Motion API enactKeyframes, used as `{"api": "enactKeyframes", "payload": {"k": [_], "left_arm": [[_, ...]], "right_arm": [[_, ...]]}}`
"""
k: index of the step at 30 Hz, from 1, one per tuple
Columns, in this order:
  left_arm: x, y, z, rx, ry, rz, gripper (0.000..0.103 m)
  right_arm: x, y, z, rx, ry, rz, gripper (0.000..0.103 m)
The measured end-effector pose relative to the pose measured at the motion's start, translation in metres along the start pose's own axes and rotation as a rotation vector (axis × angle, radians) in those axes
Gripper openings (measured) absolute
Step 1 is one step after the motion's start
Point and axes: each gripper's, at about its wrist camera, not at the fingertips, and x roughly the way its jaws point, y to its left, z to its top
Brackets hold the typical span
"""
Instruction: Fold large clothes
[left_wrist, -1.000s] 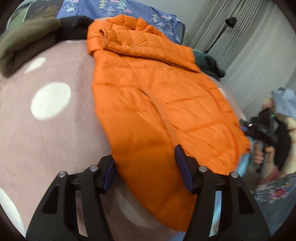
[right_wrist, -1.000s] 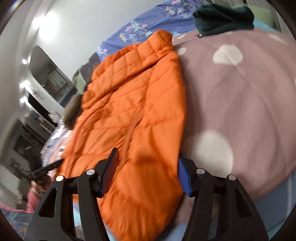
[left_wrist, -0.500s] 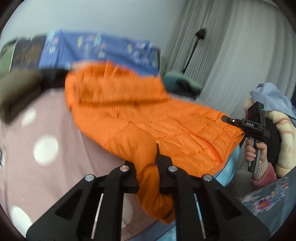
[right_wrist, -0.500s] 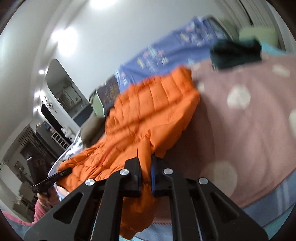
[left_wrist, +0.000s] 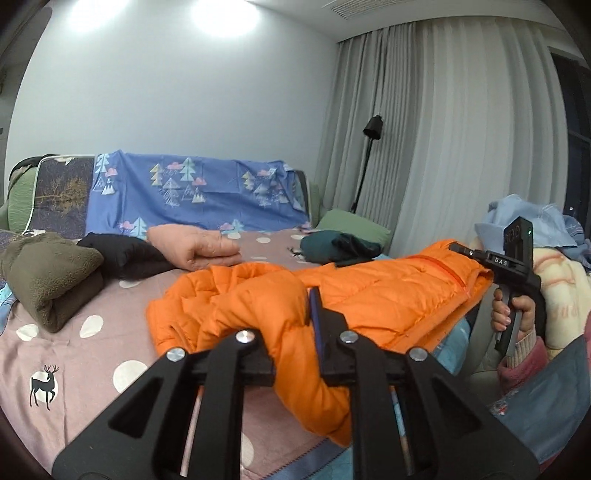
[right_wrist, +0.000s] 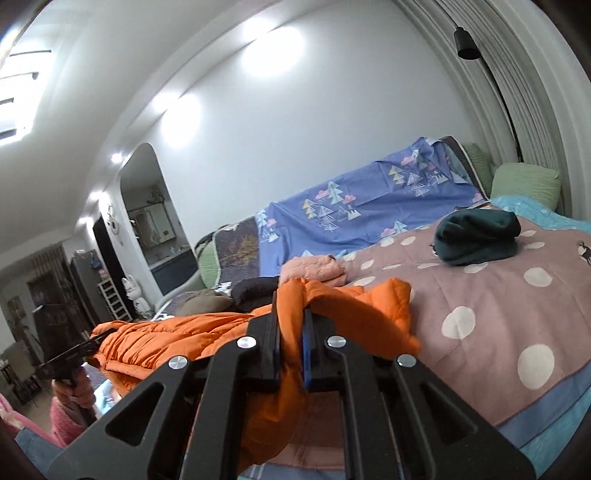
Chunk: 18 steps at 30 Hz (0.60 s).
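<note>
We pinch the orange jacket's (left_wrist: 388, 295) near hem in both the left gripper (left_wrist: 295, 314) and right gripper (right_wrist: 291, 328), jaws clamped on fabric. We should carry both corners evenly toward the collar on the dotted bedspread (right_wrist: 498, 302).

There was one orange jacket (left_wrist: 388, 291). Four folded garments lay on the bed (left_wrist: 74, 354): one olive (left_wrist: 48, 273) at 9 o'clock in the left view, one black (left_wrist: 122, 254) beside it, one pink (left_wrist: 192, 247) towards 11, one dark green (left_wrist: 336, 247) at 1 o'clock. Two claws showed, left (left_wrist: 295, 317) and right (right_wrist: 290, 332). There were one floor lamp (left_wrist: 371, 129), one blue patterned sheet (left_wrist: 192, 192) and one green pillow (left_wrist: 351, 225). The bed cover bore two deer prints, one per view (left_wrist: 44, 384) (right_wrist: 585, 254).
</note>
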Motion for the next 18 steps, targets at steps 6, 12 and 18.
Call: {"api": "enactKeyframes", "payload": {"k": [6, 12, 18], "left_arm": [[0.064, 0.035, 0.007, -0.038, 0.077, 0.076, 0.014], [0.138, 0.077, 0.010, -0.087, 0.168, 0.120, 0.018], [0.222, 0.121, -0.006, -0.087, 0.279, 0.235, 0.029]], "right_arm": [[0.073, -0.022, 0.006, 0.020, 0.067, -0.091, 0.008], [0.159, -0.054, 0.000, 0.044, 0.158, -0.207, 0.008], [0.230, -0.095, -0.014, 0.100, 0.256, -0.310, 0.027]]}}
